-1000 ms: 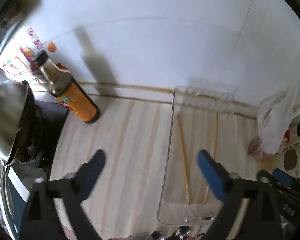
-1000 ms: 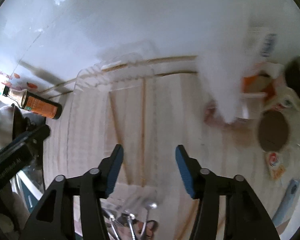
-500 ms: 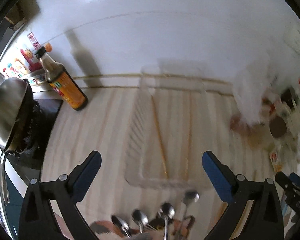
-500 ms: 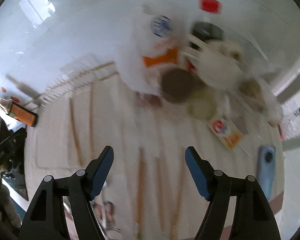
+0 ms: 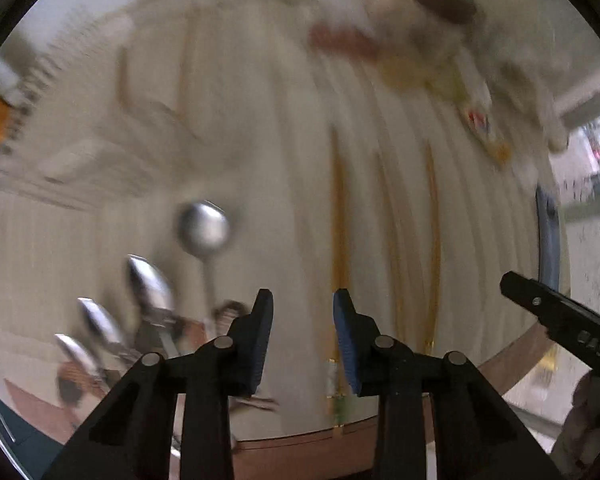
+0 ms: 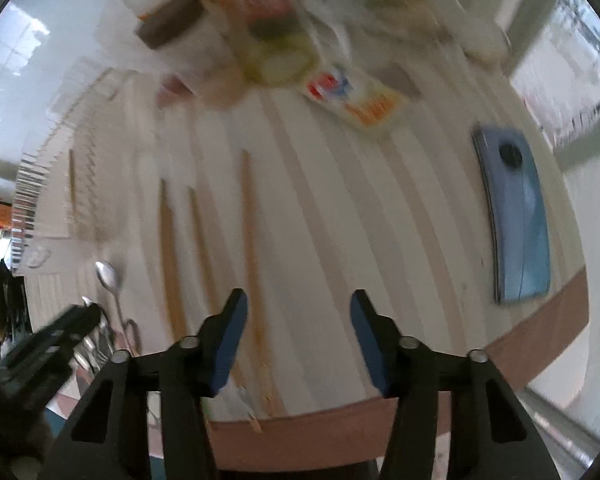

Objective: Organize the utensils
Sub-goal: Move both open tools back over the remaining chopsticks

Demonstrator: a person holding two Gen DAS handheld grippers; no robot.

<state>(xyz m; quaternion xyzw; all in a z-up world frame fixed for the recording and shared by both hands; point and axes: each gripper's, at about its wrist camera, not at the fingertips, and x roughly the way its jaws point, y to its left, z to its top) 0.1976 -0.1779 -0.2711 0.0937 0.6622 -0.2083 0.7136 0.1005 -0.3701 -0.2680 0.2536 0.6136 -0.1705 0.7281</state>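
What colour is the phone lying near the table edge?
Blue phone; clearest in the right wrist view.

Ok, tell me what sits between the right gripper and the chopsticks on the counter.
Nothing visible. The right gripper hangs over bare counter, jaws closing and empty, and the nearest chopstick lies just beside its left finger, with no object between.

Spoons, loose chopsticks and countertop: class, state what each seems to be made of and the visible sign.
Spoons: probably polished metal, with silvery bowls that mirror the light.
Chopsticks: likely wood or bamboo, tan and matte, though blurred.
Countertop: pale striped surface with a brown edge; looks like laminate or wood, unclear which.
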